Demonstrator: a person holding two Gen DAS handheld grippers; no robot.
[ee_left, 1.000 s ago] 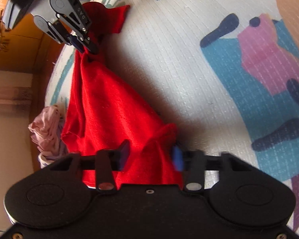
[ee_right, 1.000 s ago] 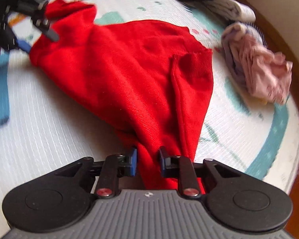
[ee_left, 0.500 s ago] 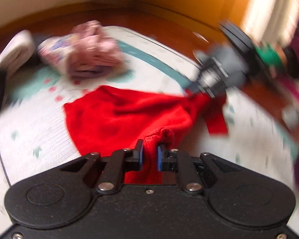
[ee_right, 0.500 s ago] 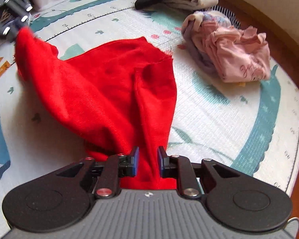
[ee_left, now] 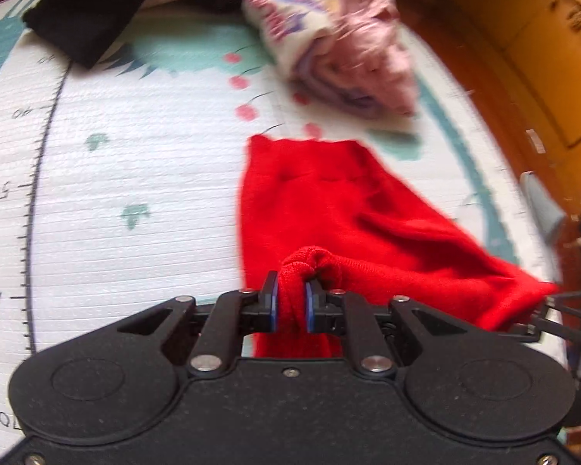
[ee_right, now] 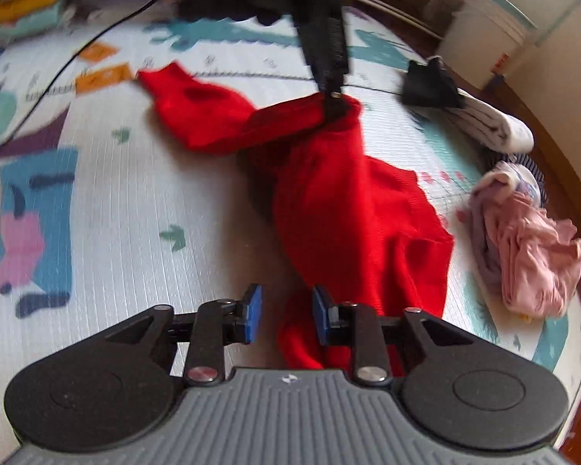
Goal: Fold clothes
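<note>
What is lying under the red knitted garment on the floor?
Under the red knitted garment only the patterned foam play mat shows. Whatever the cloth covers stays hidden.

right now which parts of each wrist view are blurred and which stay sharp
Left wrist view: the crumpled pink garment pile and far mat edge smear with motion blur; the left gripper pinching the red knit garment is crisp. Right wrist view: the right gripper is sharp; the top-left corner blurs, and fisheye distortion bends the printed play mat.

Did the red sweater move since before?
Yes. The red sweater now stretches away from the pink clothes pile, and the right gripper has just been opening, letting go.
</note>
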